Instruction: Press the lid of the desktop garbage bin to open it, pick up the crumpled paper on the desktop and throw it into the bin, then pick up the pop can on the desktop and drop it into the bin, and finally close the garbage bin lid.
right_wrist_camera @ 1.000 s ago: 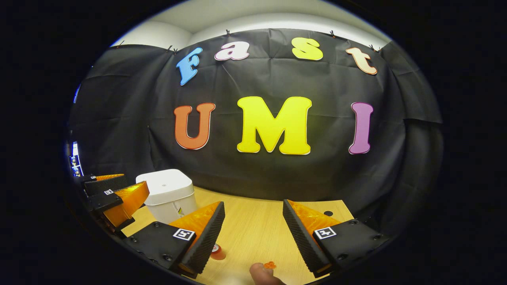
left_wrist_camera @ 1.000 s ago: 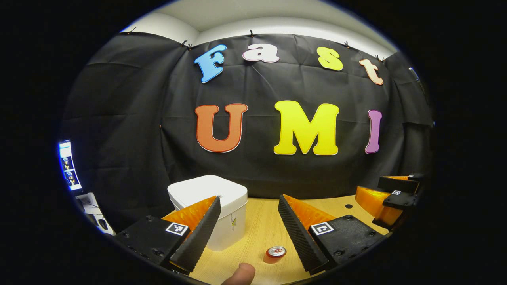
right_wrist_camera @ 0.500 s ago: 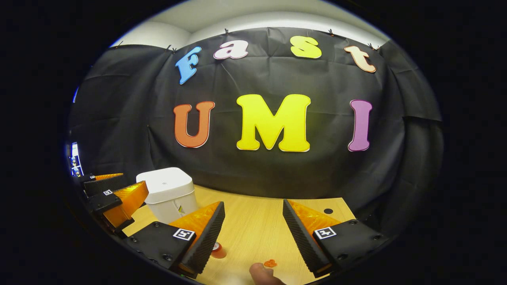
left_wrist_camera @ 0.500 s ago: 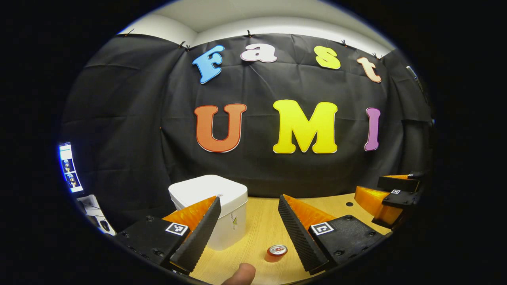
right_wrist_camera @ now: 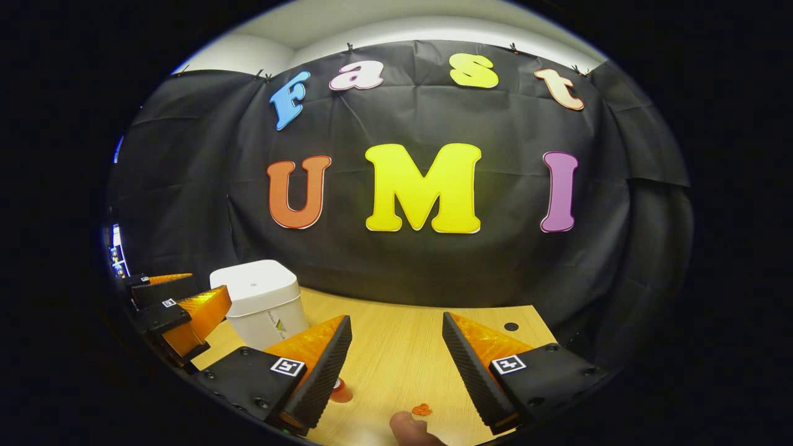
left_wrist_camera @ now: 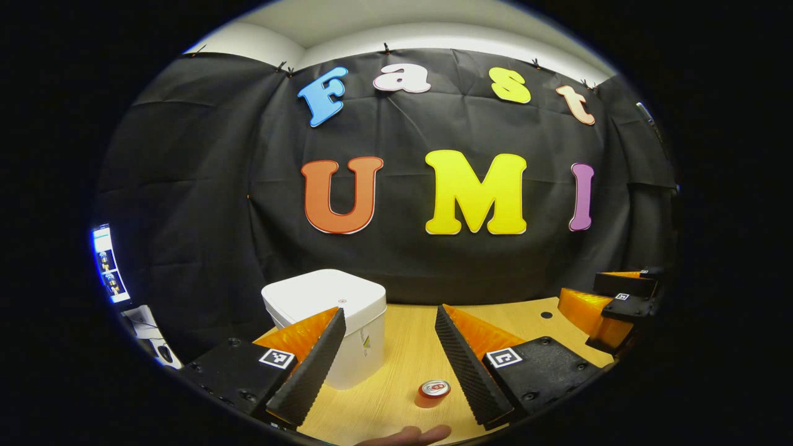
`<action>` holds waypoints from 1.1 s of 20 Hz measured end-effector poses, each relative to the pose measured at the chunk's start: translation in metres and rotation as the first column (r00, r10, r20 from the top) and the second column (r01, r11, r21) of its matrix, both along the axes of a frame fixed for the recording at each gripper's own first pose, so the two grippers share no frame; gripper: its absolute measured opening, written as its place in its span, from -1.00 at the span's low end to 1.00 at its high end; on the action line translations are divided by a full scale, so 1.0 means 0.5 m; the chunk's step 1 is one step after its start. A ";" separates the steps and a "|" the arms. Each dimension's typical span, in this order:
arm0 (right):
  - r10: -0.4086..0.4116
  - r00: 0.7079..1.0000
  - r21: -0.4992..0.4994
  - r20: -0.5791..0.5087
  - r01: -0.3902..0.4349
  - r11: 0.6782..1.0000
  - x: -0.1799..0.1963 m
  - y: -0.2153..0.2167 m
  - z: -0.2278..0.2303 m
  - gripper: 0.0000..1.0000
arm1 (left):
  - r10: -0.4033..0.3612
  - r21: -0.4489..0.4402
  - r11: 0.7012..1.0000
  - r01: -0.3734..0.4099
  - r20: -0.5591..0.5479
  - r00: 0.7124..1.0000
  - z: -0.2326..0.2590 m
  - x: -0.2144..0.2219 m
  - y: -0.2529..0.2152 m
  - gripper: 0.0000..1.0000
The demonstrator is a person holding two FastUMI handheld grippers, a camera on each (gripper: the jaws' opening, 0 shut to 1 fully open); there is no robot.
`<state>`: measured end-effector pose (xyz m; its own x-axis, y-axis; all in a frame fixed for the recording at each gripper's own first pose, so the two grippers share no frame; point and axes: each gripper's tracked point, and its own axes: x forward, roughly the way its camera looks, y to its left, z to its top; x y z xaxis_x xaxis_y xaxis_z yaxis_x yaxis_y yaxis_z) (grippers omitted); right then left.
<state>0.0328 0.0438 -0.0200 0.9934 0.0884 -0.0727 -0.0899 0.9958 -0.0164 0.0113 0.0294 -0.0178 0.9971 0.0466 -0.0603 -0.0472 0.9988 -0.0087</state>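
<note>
Both views tilted down slightly; bin (left_wrist_camera: 325, 303) lid closed; both claws (left_wrist_camera: 387, 365) (right_wrist_camera: 391, 371) released.

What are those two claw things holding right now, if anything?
Nothing. The left gripper and the right gripper both stand open above the table. The can stands untouched on the wood, and the white bin is closed.

Closed white bin (right_wrist_camera: 259, 291) beside left tongs (right_wrist_camera: 179, 310)
</note>
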 end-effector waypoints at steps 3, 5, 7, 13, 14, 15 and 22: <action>-0.013 1.000 0.002 0.003 0.013 1.000 0.009 -0.006 0.003 0.87 | -0.002 0.007 1.000 0.001 0.009 1.000 0.005 0.012 0.003 0.92; -0.017 1.000 0.001 -0.004 0.017 1.000 0.018 -0.005 0.000 0.86 | -0.007 0.011 1.000 0.007 0.015 1.000 0.008 0.022 0.005 0.84; -0.019 1.000 -0.005 -0.010 0.019 1.000 0.026 -0.001 -0.002 0.87 | 0.002 0.017 1.000 -0.003 0.020 1.000 0.010 0.040 0.015 0.65; -0.038 0.999 -0.019 -0.014 0.038 0.999 0.056 -0.001 -0.008 0.87 | 0.009 0.023 1.000 -0.009 -0.024 1.000 -0.019 0.117 0.048 -0.14; -0.045 0.999 -0.018 -0.014 0.045 0.999 0.060 -0.001 -0.011 0.87 | 0.014 0.016 1.000 -0.014 -0.031 0.999 -0.028 0.134 0.059 -0.20; -0.055 0.998 -0.021 -0.017 0.055 0.998 0.064 -0.004 -0.013 0.87 | 0.020 0.013 1.000 -0.019 -0.040 0.999 -0.036 0.151 0.072 -0.41; -0.145 0.988 -0.040 -0.056 0.143 0.989 0.083 -0.037 -0.034 0.87 | 0.089 0.095 0.992 -0.083 -0.061 0.994 -0.059 0.254 0.151 -0.94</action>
<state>0.0742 0.0252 -0.0372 0.9896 -0.0591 -0.1312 0.0528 0.9973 -0.0510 0.1383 0.1047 -0.0472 0.9832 0.1406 -0.1162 -0.1307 0.9874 0.0887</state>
